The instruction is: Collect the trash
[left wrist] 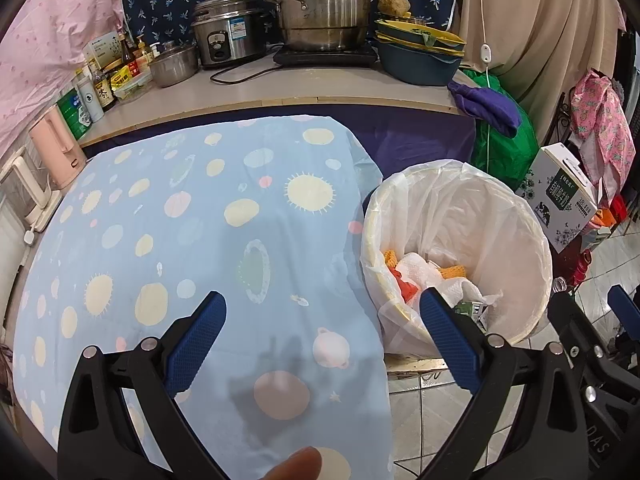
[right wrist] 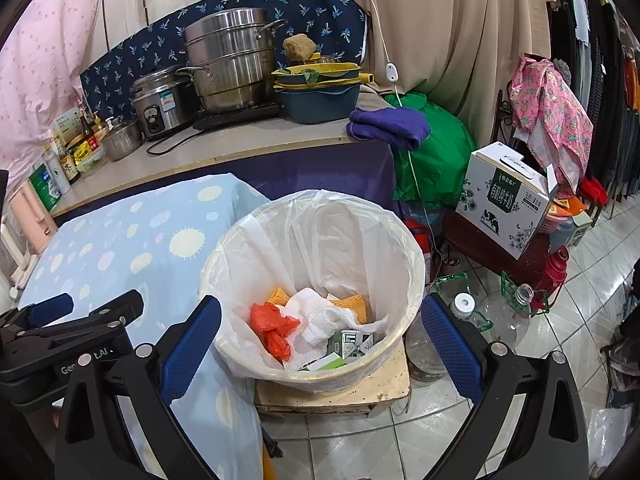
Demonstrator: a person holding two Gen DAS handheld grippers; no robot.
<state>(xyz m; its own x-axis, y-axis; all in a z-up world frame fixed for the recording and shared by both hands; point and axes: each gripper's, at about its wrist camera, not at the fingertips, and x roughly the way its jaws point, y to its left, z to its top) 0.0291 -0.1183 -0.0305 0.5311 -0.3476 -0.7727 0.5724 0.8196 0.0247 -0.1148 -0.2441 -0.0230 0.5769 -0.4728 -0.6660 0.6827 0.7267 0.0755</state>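
The left claw [left wrist: 322,344] is held wide apart with nothing between its blue pads, above the table [left wrist: 192,240], which is covered by a light blue cloth printed with suns and planets. The right claw [right wrist: 320,344] is likewise spread wide and empty, and is aimed at the trash bin [right wrist: 412,248], which stands just beside the table's edge on a low wooden block [right wrist: 384,392] on the tiled floor.

The bin is lined with a clear plastic bag, and the collected trash lies at its bottom: a crumpled white paper towel [right wrist: 316,316], an orange plastic bag [right wrist: 272,328], yellow sponge-like pieces [right wrist: 352,304] and small green-and-white cartons [right wrist: 352,342] whose print cannot be read.

On the left claw's body, seen from the right wrist view, the partly hidden letters "Ge" and "t.AI" are visible. A white milk carton box [right wrist: 504,196] with a cow picture and Chinese characters is set on a dark stool to the right. On the rear counter a rice cooker [right wrist: 160,100] carries a blue label too small to read.
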